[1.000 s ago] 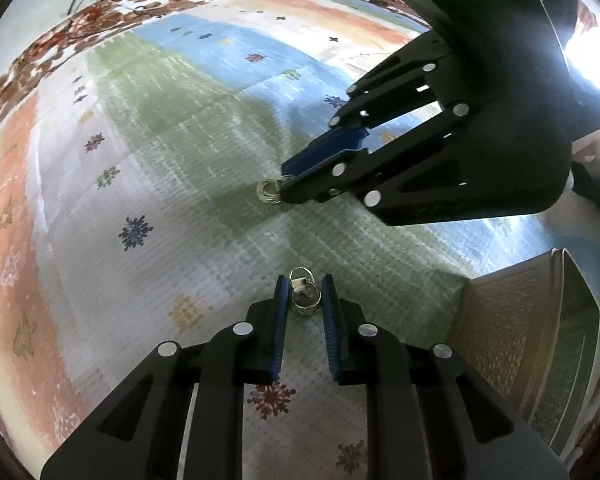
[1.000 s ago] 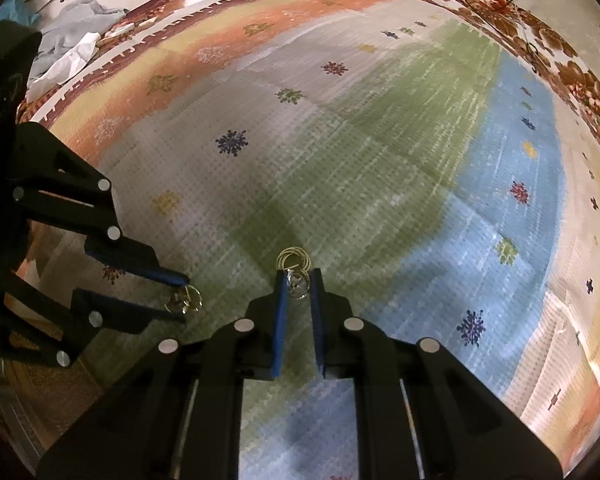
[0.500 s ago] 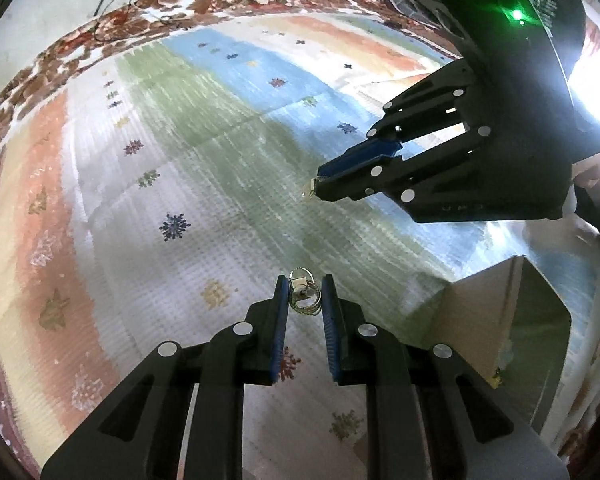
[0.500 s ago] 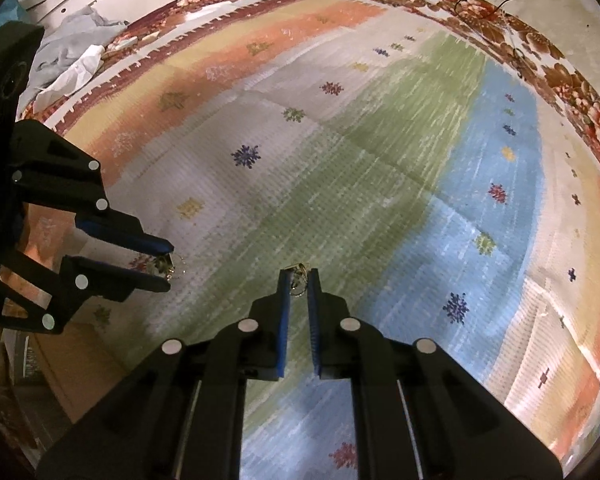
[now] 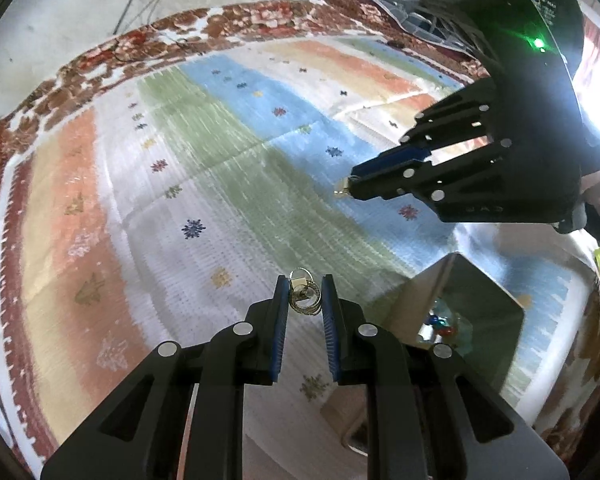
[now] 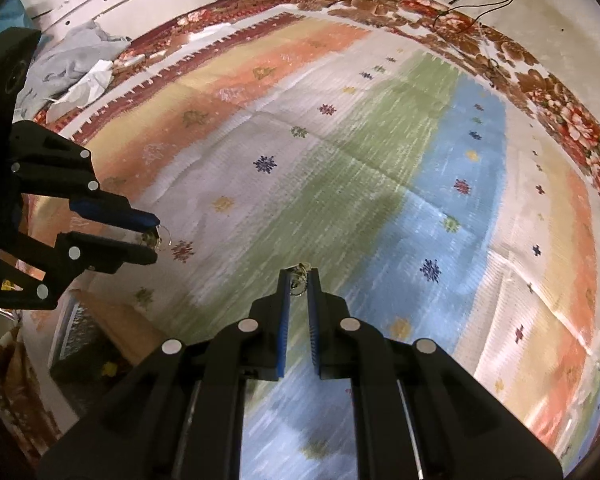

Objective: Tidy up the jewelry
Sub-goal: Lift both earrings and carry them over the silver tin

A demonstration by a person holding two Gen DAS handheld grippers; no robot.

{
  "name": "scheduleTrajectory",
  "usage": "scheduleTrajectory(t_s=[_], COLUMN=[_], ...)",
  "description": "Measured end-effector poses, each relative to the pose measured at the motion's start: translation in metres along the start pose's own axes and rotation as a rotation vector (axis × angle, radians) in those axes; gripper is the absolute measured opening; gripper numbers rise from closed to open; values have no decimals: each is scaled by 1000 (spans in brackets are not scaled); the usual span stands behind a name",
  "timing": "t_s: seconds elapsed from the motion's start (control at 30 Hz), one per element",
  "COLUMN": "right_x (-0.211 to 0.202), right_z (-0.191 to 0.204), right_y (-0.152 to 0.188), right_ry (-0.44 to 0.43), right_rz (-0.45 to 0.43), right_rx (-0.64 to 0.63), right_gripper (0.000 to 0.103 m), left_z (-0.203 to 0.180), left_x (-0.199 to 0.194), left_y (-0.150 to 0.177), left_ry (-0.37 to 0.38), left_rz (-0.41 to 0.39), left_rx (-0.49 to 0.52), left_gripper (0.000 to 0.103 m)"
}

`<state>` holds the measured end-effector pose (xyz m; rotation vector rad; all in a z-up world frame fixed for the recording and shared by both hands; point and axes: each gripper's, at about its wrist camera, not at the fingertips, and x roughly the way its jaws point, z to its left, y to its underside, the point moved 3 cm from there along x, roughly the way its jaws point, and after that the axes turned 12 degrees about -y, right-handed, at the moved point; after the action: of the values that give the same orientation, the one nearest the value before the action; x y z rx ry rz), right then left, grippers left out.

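Lifted off rug (image 5: 228, 184): gold looped earrings (image 5: 305, 298)

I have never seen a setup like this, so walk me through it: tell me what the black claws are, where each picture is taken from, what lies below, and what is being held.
No robot here: a person holds a two-finger tool in each hand, each with a camera looking along its fingers. One picture is from the left tool, one from the right tool, and each also sees the other. Below lies a striped rug with small flower marks. An open box with colourful beads inside sits beside it. Each tool is closed on a small cluster of gold rings: the left's rings, the right's rings.
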<state>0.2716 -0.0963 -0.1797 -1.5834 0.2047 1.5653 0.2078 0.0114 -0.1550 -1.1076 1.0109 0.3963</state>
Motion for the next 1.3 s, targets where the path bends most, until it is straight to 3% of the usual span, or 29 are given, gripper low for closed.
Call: scheduleTrajectory(t_s=[0.47,0.93,1.3], right_x=[-54,-83,-87], right_z=[49,78,90], right_y=[22,47,55], right_ry=[3,-41,-80], right_rz=[-108,-174,-177], right_rx=[46,92,106], right_gripper=[10,9,9], left_z=[-10,-34,-47], left_x=[-51,-79,-78], left_y=[28,35,40], left_ry=[-38,-59,-58], left_rz=[-16,-48,-41], left_rx=[-188,-218,-231], left_gripper=[16,16,16])
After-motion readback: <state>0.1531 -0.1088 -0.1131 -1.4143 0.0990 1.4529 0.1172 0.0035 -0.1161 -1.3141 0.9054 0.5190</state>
